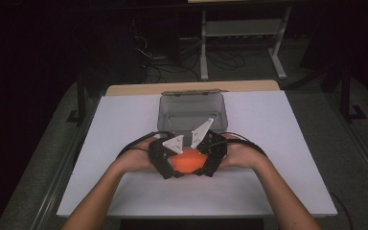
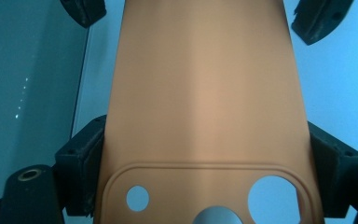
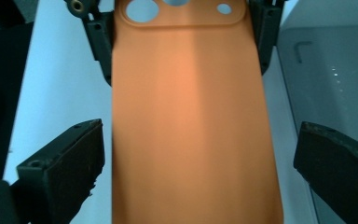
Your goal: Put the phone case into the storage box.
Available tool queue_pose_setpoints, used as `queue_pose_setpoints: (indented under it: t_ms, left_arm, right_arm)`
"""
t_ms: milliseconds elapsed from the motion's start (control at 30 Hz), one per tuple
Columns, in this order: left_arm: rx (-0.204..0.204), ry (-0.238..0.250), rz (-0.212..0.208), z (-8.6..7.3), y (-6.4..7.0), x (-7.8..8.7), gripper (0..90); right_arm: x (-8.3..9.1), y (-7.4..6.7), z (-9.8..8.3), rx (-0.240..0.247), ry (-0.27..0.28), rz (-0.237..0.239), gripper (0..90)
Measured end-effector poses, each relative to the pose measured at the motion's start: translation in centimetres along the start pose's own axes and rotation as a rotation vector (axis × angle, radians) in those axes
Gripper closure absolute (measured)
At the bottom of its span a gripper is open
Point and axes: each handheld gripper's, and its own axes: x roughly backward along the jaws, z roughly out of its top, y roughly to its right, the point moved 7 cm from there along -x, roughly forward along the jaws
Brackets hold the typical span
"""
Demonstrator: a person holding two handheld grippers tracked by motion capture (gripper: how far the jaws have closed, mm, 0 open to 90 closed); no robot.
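Here the left tool (image 1: 172, 165) pinches the camera end of the orange phone case (image 1: 188, 162) above the counter (image 1: 278, 143), steadying it, while the right tool (image 1: 205, 165) straddles the other end, spread wide, gripping nothing.

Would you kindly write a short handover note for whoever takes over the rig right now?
Left tool: shut on the camera-hole end of the orange phone case.
Right tool: open, its jaws standing clear on either side of the case's plain end.
The case is just in front of the open grey box on the white table.
Done: box open, case gripped by the left tool.
Left, probably: put the case in the box.
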Motion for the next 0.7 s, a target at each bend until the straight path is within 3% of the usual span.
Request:
queue_pose_setpoints:
  t_ms: [233,700]
  left_arm:
    - [0.011,0.005,0.006,-0.3,-0.1,0.0,15.7]
    - [0.082,0.017,0.025,-1.1,-0.3,0.3,15.7]
  right_arm:
    - [0.5,0.1,-0.2,-0.019,0.039,-0.012,0.2]
    - [1.5,0.1,-2.1,-0.082,0.078,-0.046,0.2]
